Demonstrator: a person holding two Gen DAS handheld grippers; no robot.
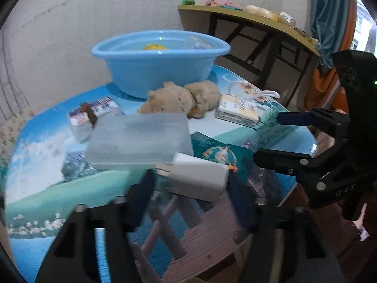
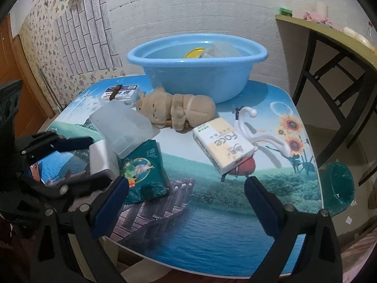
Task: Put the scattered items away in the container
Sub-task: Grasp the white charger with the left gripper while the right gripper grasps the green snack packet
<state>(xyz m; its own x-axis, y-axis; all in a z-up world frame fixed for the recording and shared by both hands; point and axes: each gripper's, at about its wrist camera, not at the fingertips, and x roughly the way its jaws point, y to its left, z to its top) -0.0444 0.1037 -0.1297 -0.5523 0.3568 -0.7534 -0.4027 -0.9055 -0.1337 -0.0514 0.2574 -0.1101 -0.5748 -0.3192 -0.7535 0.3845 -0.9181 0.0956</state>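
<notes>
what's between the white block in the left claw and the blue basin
The clear plastic box lies right behind the white block, with the stuffed toy beyond it in front of the blue basin. The left claw must lift over both.

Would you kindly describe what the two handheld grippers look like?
Both the left gripper and right gripper are black plastic frames with triangular cut-outs and silver rivets. Their fingers carry dark blue pads. The right gripper's body shows embossed lettering and a small green light. No cables or sleeves are visible.
</notes>
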